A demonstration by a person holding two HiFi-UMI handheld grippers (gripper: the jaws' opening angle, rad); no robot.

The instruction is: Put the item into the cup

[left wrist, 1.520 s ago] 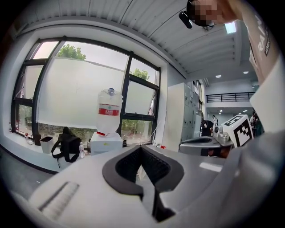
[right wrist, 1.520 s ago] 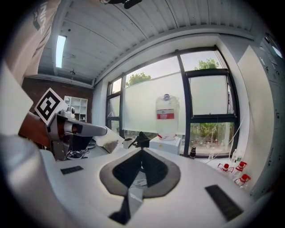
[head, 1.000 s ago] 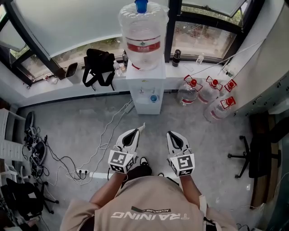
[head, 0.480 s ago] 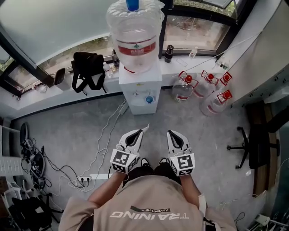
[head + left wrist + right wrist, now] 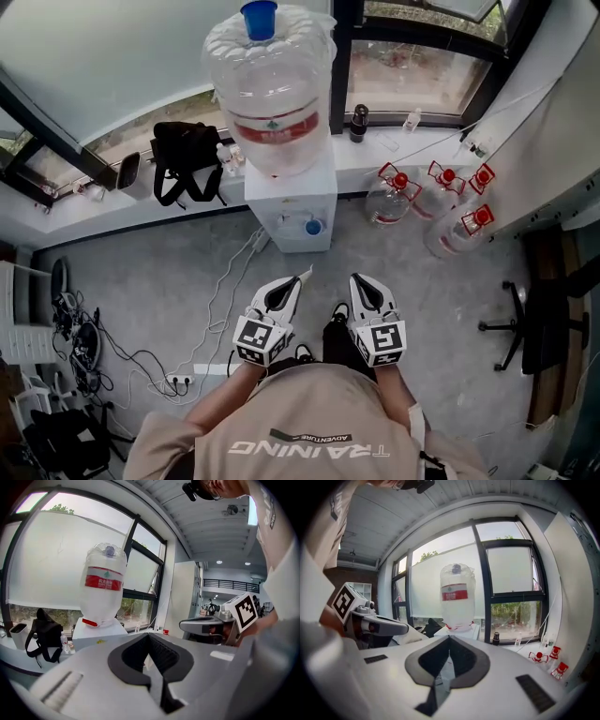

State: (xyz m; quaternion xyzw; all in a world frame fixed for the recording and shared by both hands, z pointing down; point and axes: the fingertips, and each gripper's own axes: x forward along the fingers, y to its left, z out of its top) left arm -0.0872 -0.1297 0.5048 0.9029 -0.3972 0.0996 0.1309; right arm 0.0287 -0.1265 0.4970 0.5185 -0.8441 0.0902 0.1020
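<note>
Left tool (image 5: 302, 277) & right tool (image 5: 357, 280) both shut, empty. No cup or item visible; approach white water dispenser w/ clear upturned bottle (image 5: 289, 202) steadily, scanning for both.

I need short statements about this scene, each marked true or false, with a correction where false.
1. The left gripper and the right gripper are both shut. True.
2. The black bag sits on the water dispenser. False: it is on the window sill, left of it.
3. Three jugs with red caps are on the floor, right of the water dispenser. True.
4. The office chair is at the head view's left edge. False: it is at the right edge.
</note>
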